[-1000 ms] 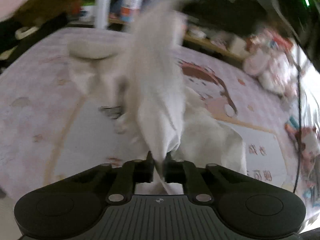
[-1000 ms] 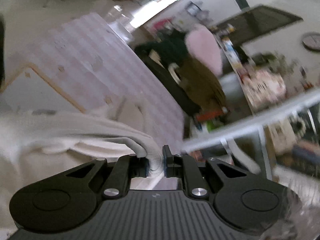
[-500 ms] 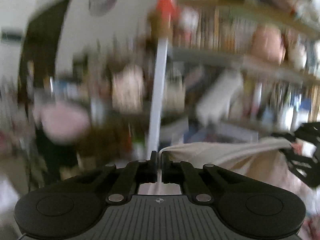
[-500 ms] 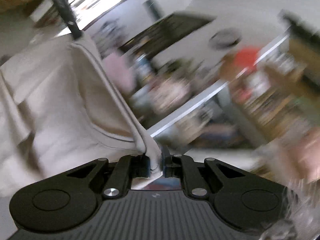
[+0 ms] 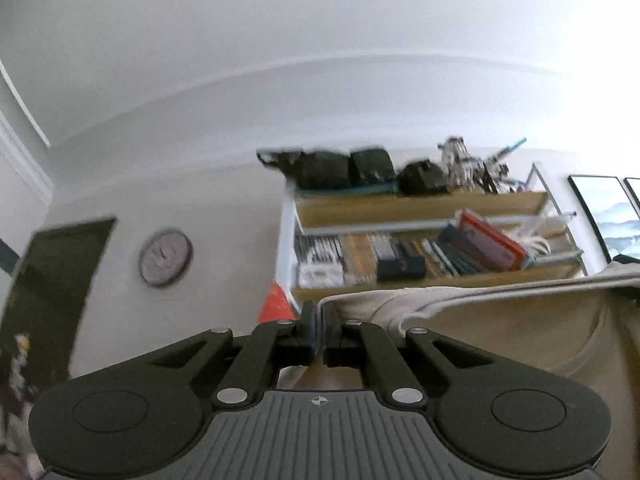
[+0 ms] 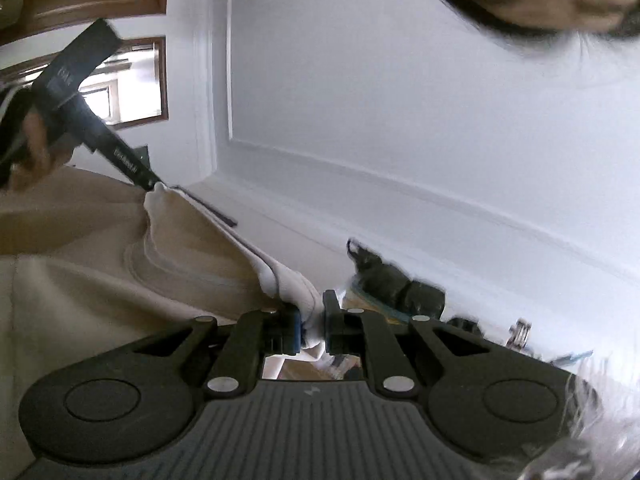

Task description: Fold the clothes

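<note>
1. Left wrist view: left tool (image 5: 318,330) tilted up toward ceiling and bookshelf (image 5: 432,240); jaws pinched nearly together on a thin edge of the cream garment (image 5: 500,332), which runs off to the right.
2. Right wrist view: right tool (image 6: 312,324) likewise aimed upward, jaws clamped on a thicker bunched hem of same garment, cloth bulging between the pads.
3. Garment location: held aloft between both tools, no bed or desk in sight under it; top edge pulled fairly taut, body hanging below as a broad sheet with a curved neckline seam visible.
4. Key relation: long axis of held edge lying sideways from one tool to the other; from left tool, cloth leading right; from right tool, cloth leading left and up to the far tool, seen there gripped in a hand (image 6: 30,148).
5. Nearness: each tool at its own end of the edge, neither closer to the middle.
6. Judgement: spread-and-hold stage; lowering flat likely next, landing surface unseen, so placement uncertain.
</note>
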Demonstrator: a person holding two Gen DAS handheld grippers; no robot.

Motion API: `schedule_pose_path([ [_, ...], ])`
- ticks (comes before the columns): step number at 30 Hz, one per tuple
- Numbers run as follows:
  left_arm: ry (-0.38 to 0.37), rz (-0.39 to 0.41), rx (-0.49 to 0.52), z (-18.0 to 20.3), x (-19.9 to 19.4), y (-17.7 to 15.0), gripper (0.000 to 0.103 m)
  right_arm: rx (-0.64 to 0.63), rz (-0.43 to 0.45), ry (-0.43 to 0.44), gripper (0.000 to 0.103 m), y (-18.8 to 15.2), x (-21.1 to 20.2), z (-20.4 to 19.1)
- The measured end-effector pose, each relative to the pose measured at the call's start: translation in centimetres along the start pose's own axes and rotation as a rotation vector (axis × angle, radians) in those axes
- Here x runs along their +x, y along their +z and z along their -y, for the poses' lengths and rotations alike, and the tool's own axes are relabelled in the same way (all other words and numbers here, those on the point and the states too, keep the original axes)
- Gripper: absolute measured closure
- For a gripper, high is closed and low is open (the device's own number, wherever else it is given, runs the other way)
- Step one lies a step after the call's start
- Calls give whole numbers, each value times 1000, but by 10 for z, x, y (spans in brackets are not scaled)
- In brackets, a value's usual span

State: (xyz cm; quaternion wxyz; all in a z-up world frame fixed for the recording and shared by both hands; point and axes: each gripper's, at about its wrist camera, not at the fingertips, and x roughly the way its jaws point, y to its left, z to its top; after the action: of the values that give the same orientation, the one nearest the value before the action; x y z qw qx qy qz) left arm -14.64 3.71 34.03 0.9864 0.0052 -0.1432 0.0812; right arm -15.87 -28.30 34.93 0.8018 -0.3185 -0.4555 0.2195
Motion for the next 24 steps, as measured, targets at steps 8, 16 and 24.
schedule_pose_path([
  [8, -141, -485, -100, -19, 124, -133, 100, 237, -731, 367, 94, -157, 44, -71],
  [16, -89, -880, -130, -31, 219, -298, 103, 304, -1300, 548, 94, -329, 28, -233],
  [24, -132, -963, -218, -64, 206, -330, 97, 261, -1444, 463, 94, -393, 77, -270],
])
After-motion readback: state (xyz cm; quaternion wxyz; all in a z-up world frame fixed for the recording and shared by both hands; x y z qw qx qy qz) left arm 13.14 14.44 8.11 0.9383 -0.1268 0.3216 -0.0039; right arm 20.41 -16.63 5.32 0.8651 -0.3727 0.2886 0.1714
